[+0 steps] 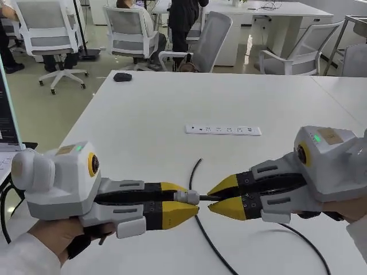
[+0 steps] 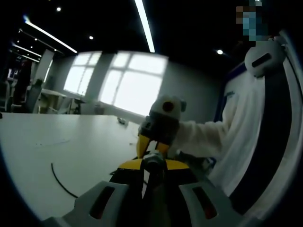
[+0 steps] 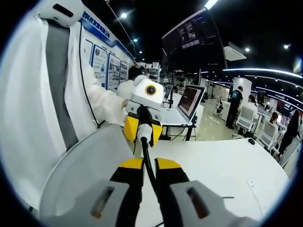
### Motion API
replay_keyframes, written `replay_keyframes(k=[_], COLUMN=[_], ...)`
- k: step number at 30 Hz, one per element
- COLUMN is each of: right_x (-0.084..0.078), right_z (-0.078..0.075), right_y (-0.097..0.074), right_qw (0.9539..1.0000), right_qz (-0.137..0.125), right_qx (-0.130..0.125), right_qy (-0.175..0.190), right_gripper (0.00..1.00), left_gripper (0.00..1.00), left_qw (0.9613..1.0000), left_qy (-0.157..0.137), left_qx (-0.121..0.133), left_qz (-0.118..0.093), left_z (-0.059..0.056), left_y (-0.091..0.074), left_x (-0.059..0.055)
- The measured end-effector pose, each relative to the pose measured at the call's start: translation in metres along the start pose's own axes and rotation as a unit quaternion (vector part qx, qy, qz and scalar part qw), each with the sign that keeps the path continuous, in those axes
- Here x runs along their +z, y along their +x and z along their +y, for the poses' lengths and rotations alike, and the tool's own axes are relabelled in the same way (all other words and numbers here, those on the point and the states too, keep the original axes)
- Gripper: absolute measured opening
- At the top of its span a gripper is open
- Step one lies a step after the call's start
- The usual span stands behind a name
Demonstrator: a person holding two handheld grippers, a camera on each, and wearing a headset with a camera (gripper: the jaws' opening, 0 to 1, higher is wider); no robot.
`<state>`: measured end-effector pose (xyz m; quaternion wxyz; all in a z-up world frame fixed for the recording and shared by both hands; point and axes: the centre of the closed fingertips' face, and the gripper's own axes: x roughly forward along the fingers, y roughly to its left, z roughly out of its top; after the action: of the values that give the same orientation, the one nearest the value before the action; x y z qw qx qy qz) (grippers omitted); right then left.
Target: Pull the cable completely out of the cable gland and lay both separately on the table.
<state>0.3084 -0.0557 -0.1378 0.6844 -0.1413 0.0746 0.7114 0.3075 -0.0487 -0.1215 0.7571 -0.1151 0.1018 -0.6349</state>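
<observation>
On the left edge of the head view, a laptop (image 1: pixel 4 120) stands on the white table (image 1: pixel 143 120), well apart from the work. The left gripper (image 1: pixel 192 199) is held over the near part of the table and points right. Its jaws are clenched on the gland (image 1: pixel 185 197), which sticks out from between the yellow tips, clear of the table surface. The black cable (image 1: pixel 192 172) leaves the gland to the right and runs straight into the right gripper (image 1: pixel 211 199), whose jaws are clamped on it just beside the gland. The two sets of tips face each other and are very near. The cable is not out of the gland. Slack cable lies on the table directly under and behind the tips, then curves off toward the near right, occupying the surface below both grippers. Beyond it, a white power strip (image 1: pixel 222 130) lies flat, apart from the cable. A small dark object (image 1: pixel 122 77) rests near the far edge. Office chairs (image 1: pixel 127 31) stand past the table. In both gripper views, a white sleeve fills the space behind the opposite gripper.
</observation>
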Motion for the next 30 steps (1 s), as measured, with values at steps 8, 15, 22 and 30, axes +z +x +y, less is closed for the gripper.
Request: replay_keyframes(k=[8,15,22,30], right_x=[0.002,-0.001,-0.009,-0.019], right_z=[-0.001,-0.003,-0.006,-0.011], right_y=[-0.001,-0.003,-0.012,-0.024], right_qw=[0.9999,0.9999,0.9998,0.9991], right_qz=[-0.001,0.003,0.004,0.006], right_qx=[-0.003,-0.008,-0.021,-0.038], right_qy=[-0.010,-0.007,0.003,0.018], right_gripper=[0.06,0.06,0.07,0.07], left_gripper=[0.17,0.17,0.17,0.17], left_qw=[1.0000,1.0000,0.9999,0.9998], left_qy=[0.000,-0.002,-0.006,-0.008], left_qx=[0.001,0.002,0.009,0.017], left_qz=[-0.002,0.000,0.001,0.003], left_z=[0.002,0.004,0.006,0.009], left_y=[0.000,-0.004,-0.012,-0.019], left_x=[0.001,0.000,-0.003,-0.004])
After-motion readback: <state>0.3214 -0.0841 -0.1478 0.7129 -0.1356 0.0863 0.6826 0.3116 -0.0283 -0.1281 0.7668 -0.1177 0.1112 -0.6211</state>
